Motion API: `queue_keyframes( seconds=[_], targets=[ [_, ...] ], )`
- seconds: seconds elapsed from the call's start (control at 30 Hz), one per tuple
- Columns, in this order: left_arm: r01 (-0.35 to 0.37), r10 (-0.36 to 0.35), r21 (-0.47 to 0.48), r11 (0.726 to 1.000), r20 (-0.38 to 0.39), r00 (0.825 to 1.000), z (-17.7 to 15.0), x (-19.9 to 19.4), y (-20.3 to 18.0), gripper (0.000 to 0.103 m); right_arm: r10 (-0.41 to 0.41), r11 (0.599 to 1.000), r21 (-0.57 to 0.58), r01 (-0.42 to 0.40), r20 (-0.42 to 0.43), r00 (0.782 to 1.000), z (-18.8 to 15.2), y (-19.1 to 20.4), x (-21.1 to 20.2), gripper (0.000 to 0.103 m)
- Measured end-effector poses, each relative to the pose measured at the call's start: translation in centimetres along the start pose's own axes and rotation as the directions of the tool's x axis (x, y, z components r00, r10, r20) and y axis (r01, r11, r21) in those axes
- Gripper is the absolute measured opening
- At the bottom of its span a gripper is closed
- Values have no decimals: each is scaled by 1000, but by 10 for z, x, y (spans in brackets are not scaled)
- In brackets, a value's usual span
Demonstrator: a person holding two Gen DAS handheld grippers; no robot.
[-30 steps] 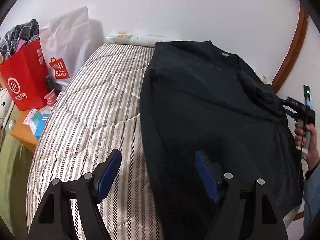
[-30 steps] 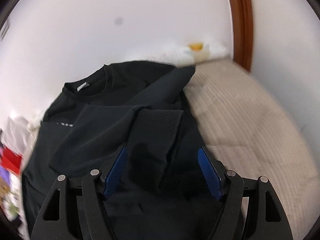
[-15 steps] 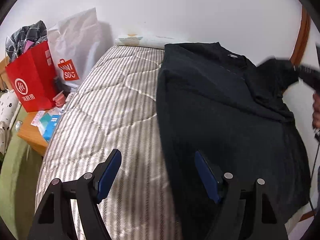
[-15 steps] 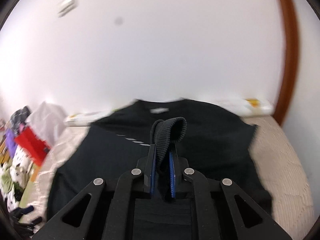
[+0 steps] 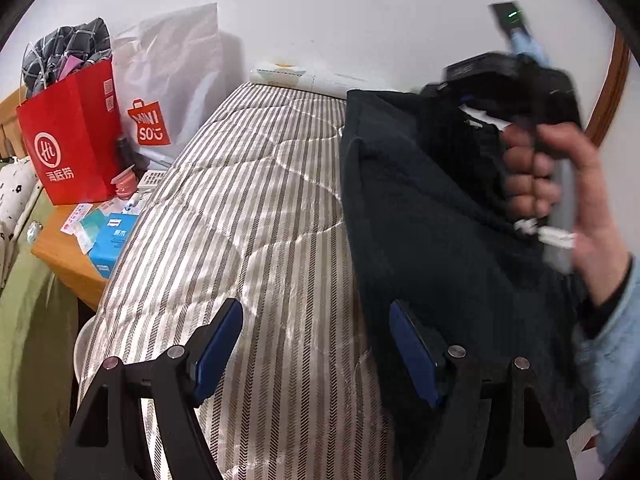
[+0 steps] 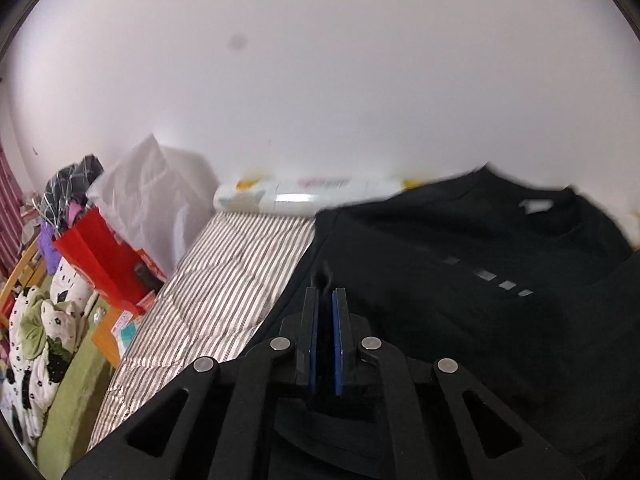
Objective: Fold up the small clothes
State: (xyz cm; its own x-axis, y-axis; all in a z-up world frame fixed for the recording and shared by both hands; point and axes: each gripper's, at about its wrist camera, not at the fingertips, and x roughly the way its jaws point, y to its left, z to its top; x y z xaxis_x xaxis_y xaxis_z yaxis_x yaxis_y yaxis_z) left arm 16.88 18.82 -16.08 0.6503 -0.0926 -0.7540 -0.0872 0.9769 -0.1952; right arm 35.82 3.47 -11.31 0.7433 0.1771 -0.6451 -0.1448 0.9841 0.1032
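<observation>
A black sweatshirt lies on the striped bed; it also shows in the right wrist view. My left gripper is open and empty, low over the bed at the sweatshirt's left edge. My right gripper is shut on the sweatshirt's black sleeve cuff and holds it over the garment's left side. In the left wrist view the right gripper's body and the hand holding it are raised over the sweatshirt.
A red paper bag and a white Miniso bag stand left of the bed. A wooden side table holds small packets. A white roll lies at the bed's head by the wall.
My right gripper closed on the sleeve cuff, lifted it and carried it left across the sweatshirt. My left gripper stayed open and shifted little.
</observation>
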Motion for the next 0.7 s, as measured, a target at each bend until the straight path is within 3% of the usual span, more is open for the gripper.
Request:
queue_keyframes(
  seconds=[0.07, 0.13, 0.2, 0.3, 0.37, 0.47, 0.57, 0.7],
  targets=[
    [0, 0, 11, 1000, 11, 1000, 6, -2, -2, 74, 53, 999, 7, -53, -10, 999, -5, -4, -1, 11],
    [1, -1, 21, 1000, 27, 1000, 12, -3, -7, 74, 40, 999, -12, -40, 4, 999, -10, -13, -14, 24],
    [19, -20, 23, 1000, 39, 999, 22, -3, -12, 74, -15, 999, -44, 16, 25, 1000, -17, -30, -33, 35],
    [62, -63, 23, 998, 54, 997, 43, 5, -25, 74, -134, 990, -49, 135, 18, 991, -28, -77, -63, 35],
    [94, -95, 22, 995, 47, 994, 57, 17, -34, 73, -221, 975, -33, 221, 8, 975, -40, -114, -83, 35],
    [136, -136, 18, 991, 23, 990, 77, 38, -49, 72, -369, 929, -13, 369, -28, 929, -65, -179, -113, 35],
    [131, -131, 35, 991, 17, 991, 93, 57, -64, 70, -444, 895, 10, 446, -69, 893, -88, -232, -133, 35],
    [117, -119, 52, 992, 47, 992, 118, 86, -81, 67, -485, 870, 45, 492, -111, 868, -111, -278, -144, 35]
  ],
)
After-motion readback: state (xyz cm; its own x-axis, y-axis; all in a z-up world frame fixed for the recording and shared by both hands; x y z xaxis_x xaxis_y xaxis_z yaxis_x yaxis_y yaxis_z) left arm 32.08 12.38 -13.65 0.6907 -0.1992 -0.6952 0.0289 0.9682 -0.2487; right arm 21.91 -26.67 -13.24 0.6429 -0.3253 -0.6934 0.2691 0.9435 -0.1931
